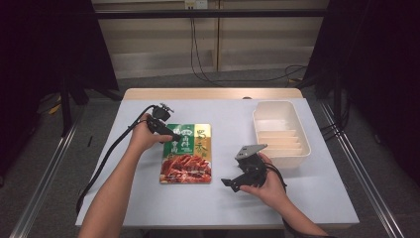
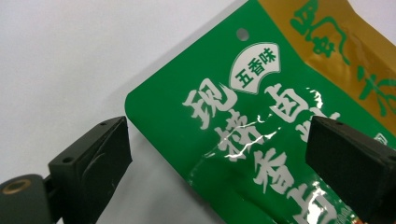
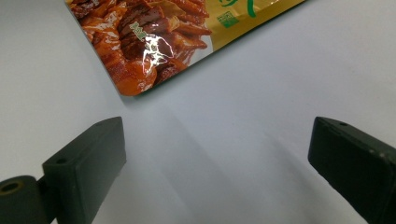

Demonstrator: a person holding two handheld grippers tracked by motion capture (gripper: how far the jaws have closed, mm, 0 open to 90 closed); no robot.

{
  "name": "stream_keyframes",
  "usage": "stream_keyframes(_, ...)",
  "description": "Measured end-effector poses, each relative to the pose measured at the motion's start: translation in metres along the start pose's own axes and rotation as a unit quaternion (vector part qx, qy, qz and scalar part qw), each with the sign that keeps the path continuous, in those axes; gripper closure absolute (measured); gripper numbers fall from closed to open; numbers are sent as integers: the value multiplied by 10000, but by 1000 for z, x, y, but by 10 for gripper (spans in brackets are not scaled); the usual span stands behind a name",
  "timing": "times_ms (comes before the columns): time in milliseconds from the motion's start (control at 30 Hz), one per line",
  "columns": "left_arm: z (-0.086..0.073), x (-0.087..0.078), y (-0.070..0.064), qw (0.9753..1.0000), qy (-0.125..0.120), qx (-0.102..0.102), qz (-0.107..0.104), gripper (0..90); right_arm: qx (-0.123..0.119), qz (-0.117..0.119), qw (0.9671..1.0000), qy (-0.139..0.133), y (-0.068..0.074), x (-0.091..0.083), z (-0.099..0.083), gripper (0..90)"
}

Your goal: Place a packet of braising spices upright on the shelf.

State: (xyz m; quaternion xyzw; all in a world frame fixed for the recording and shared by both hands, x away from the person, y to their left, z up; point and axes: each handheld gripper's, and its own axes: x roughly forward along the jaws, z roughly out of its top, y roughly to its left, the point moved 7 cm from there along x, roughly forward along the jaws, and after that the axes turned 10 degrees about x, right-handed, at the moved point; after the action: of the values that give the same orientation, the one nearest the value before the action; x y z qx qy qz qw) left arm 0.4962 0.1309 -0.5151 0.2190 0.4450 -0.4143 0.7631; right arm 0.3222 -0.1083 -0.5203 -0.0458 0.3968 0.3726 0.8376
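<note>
Left tool (image 2: 219,158), jaws spread astride the glossy food pouch's (image 2: 261,126) near green corner, should pinch that flat sealed edge, since the light, floppy film looks slippery.

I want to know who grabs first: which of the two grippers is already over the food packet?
The left gripper, open over the food packet's green top corner; the right gripper hovers over bare table beside it.

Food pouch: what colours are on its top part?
Green with a gold strip on the food pouch, clearest in the left gripper view.
</note>
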Motion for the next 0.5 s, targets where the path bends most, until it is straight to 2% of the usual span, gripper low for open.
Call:
stream_keyframes(33, 0, 0, 0, 10000, 0, 0, 0, 67, -4, -6, 10000, 0, 0, 0, 0, 36)
stream_keyframes(67, -1, 0, 4, 9998, 66, 166, -52, 68, -6, 5, 10000, -6, 0, 0, 0, 36)
stream_keyframes(100, 0, 0, 4, 9999, 7, 122, -87, 72, -12, 12, 10000, -11, 0, 0, 0, 37)
stream_keyframes(133, 2, 1, 1, 9999, -99, -38, -134, 76, -18, 3, 10000, -14, 0, 0, 0, 38)
stream_keyframes(233, 3, 2, 1, 9999, -88, -23, -131, 95, -21, 4, 10000, -12, 0, 0, 0, 38)
stream_keyframes(267, 2, 2, 1, 9997, -94, -58, -221, 104, -22, 6, 10000, -18, 0, 0, 0, 38)
stream_keyframes(333, 2, 2, 0, 9997, -65, -16, -237, 130, -11, 8, 10000, -19, 0, 0, 0, 38)
stream_keyframes(400, 3, 1, -2, 9994, -153, -40, -305, 154, -20, 18, 10000, -20, 0, 0, 1, 38)
stream_keyframes(433, 2, -2, -1, 9992, -73, 115, -384, 165, -19, 11, 10000, -9, 0, 0, 0, 38)
stream_keyframes(500, 3, -3, -2, 9989, -92, 159, -424, 197, -14, 15, 10000, -4, 1, 0, 0, 39)
